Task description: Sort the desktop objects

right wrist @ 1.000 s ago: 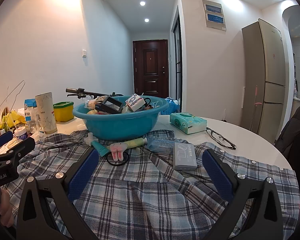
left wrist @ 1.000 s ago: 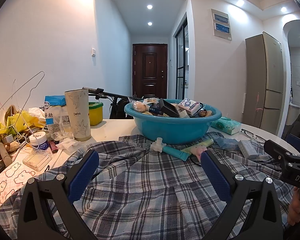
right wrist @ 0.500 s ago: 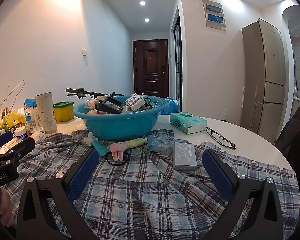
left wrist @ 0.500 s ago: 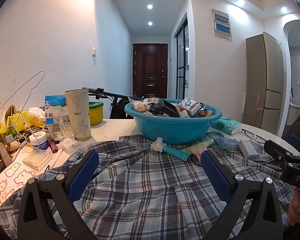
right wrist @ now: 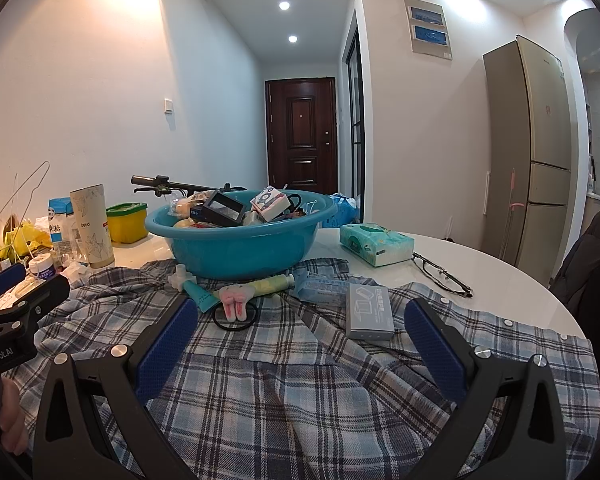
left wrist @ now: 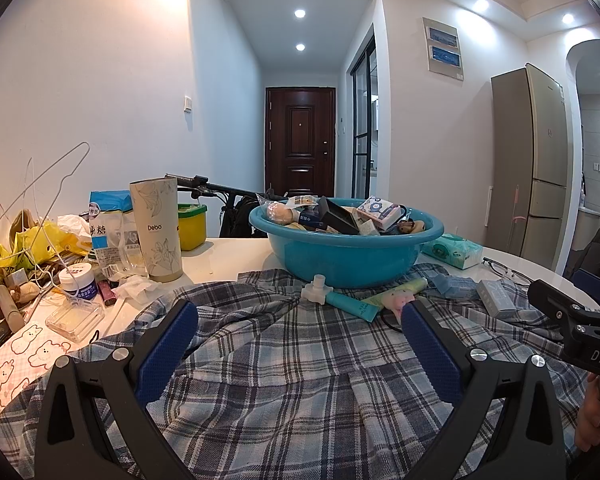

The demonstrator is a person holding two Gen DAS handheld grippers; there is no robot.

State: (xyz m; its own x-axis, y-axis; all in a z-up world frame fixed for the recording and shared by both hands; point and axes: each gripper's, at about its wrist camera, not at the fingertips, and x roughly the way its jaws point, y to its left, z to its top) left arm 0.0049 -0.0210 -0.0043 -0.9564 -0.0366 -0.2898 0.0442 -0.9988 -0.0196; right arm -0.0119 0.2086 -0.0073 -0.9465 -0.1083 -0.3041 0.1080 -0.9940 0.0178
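Plaid cloth, a soft shirt (right wrist: pixel 300 380), lies spread beneath both sets of jaws, with the teal basin (right wrist: pixel 236 248) of sorted items standing on it beyond them. Left gripper (left wrist: pixel 300 344) and right gripper (right wrist: pixel 300 336) both stand wide apart, grasping nothing. Just ahead of the right jaws lies a grey box (right wrist: pixel 370 312) (probably light, stiff and smooth-sided), best pinched across its narrow width.
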